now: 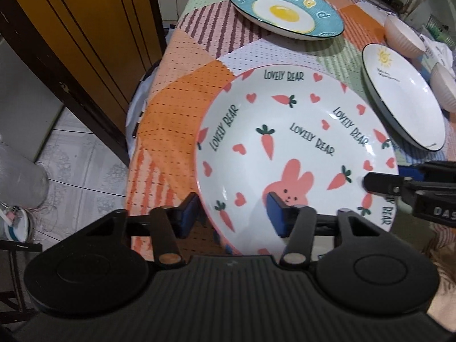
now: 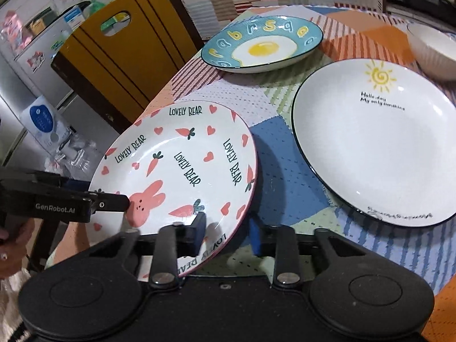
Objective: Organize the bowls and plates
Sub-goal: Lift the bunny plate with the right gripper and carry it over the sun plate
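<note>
"lovely bear" — bunny plate [image 1: 285, 131]

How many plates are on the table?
3. The bunny plate is nearest, by the table's edge, with both claws straddling its rim. The sun plate lies to its right. The egg plate sits farthest back. More could be out of view.

Bunny plate [image 2: 182, 171] tilted — right gripper [image 2: 228, 235] fingers straddle rim.

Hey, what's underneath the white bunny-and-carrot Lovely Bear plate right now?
The white bunny-and-carrot plate is tilted, its right edge lifted above the patchwork tablecloth, throwing a shadow there. Whatever lies beneath its middle is hidden by the plate itself.
</note>
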`<action>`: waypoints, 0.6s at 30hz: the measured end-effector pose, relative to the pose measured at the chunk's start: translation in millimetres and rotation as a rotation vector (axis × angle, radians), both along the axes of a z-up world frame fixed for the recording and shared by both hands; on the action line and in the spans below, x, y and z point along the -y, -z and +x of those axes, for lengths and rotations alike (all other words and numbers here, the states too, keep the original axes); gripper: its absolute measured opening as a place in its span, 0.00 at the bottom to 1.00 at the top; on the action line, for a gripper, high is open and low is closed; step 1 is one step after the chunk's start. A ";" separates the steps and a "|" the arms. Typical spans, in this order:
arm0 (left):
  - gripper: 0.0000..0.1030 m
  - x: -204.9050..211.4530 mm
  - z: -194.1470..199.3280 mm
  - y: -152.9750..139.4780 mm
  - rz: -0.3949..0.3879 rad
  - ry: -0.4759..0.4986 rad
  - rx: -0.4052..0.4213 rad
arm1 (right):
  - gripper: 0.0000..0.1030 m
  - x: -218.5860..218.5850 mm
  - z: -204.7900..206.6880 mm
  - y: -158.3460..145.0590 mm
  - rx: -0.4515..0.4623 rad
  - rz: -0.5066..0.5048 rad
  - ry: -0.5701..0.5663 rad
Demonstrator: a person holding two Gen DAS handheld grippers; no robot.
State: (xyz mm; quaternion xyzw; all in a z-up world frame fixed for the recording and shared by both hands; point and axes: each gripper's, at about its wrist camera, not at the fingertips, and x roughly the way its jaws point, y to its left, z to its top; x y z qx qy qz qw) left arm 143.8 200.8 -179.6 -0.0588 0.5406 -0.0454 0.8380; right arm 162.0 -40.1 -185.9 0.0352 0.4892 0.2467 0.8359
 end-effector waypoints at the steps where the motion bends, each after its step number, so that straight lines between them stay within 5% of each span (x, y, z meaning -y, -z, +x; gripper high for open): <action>1: 0.43 0.7 -0.5 -0.2 -0.001 0.000 0.002 | 0.26 -0.3 0.0 0.6 -0.003 0.005 0.002; 13: 0.45 5.4 -4.8 0.4 0.014 -0.034 0.041 | 0.24 2.3 3.3 4.2 -0.005 0.037 0.030; 18: 0.44 2.4 -6.1 -1.8 -0.013 -0.039 -0.013 | 0.22 4.1 2.8 2.3 -0.012 0.033 0.011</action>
